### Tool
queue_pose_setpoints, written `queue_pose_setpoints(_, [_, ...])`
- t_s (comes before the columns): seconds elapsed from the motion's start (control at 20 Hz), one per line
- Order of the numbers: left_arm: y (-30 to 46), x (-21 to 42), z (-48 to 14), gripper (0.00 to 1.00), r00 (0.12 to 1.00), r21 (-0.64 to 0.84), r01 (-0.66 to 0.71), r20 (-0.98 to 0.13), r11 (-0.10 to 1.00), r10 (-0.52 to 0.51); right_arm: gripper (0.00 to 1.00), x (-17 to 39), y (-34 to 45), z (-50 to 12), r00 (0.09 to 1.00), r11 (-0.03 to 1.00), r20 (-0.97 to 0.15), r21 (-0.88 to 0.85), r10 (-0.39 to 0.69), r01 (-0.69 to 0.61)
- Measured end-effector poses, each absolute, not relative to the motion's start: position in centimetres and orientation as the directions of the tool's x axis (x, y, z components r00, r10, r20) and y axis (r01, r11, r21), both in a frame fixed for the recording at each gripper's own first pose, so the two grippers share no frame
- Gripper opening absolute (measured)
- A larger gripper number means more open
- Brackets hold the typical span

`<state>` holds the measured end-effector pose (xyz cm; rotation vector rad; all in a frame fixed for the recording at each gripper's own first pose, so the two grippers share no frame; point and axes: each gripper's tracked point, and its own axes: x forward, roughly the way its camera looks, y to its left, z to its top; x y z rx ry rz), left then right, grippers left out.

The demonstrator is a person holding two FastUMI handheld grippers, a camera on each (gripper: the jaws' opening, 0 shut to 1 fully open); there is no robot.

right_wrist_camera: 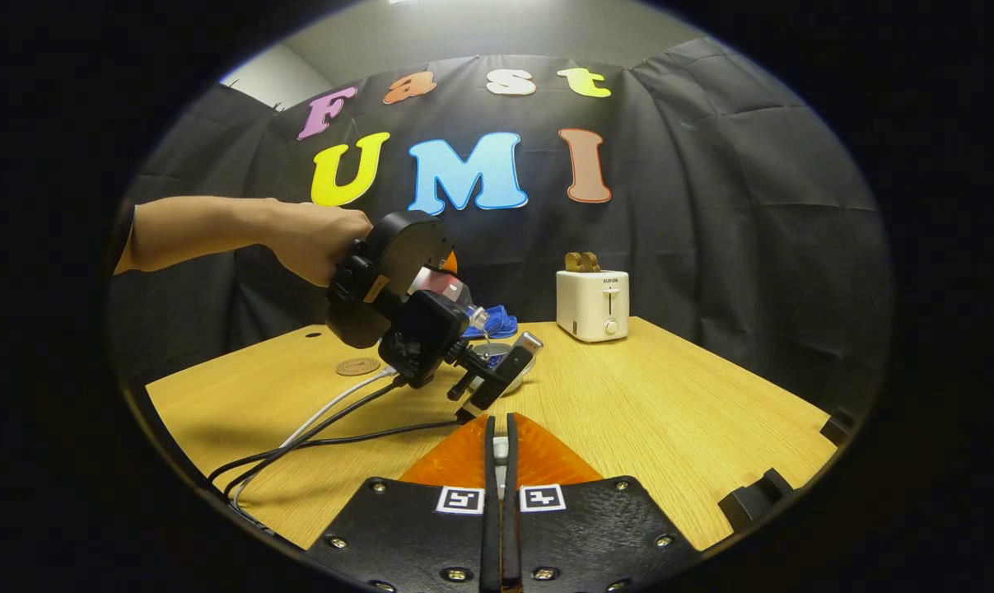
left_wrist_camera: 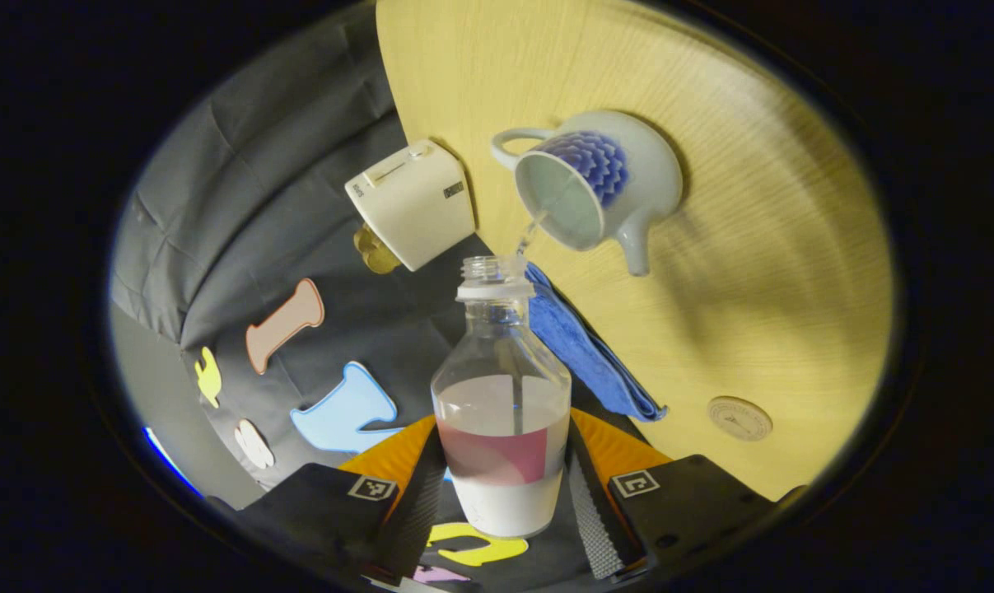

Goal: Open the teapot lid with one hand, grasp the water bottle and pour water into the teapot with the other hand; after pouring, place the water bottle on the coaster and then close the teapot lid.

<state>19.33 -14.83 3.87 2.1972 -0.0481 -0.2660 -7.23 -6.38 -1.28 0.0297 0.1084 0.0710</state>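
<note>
Clear plastic water bottle (left_wrist_camera: 502,412) is sitting clamped between the left gripper (left_wrist_camera: 505,494) jaws, both fingers pressing on its labelled lower body. Bottle is uncapped and tilted, its neck pointing toward the teapot (left_wrist_camera: 599,185). A thin stream of water (left_wrist_camera: 529,235) is running from the bottle mouth into the open top of the teapot. Teapot is white with a blue petal pattern, handle on one side, spout on the other, standing on the wooden bench (left_wrist_camera: 752,272). Its opening is showing no lid on it.

Blue cloth (left_wrist_camera: 583,346) is lying on the bench just beside the bottle neck, near the bench edge. Round coaster (left_wrist_camera: 739,417) is lying flat on the bench, well apart from the teapot, nothing on it. White toaster (left_wrist_camera: 412,203) is standing near the teapot at the back edge of the bench, something brown poking out of its slot.

Right gripper (right_wrist_camera: 501,461) jaws are nearly closed, only a thin slit between them. A small pale thing is showing in that slit, possibly the teapot lid, but too hidden to tell. This gripper is hanging over the near part of the bench.

From the right gripper view a hand (right_wrist_camera: 315,239) is holding the left gripper tilted down over the teapot, which is mostly hidden behind it. Cables (right_wrist_camera: 324,428) are trailing from that gripper across the bench.
</note>
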Motion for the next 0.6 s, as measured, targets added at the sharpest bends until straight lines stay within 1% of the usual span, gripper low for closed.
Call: queue_pose_setpoints(0.6, [-15.6, 19.2, 5.4, 0.86, 0.978, 0.765, 0.02, -0.149, -0.644, -0.147, 0.01, -7.1, -6.2, -1.1, 0.992, 0.997, -0.104, 0.028, 0.078, -0.075])
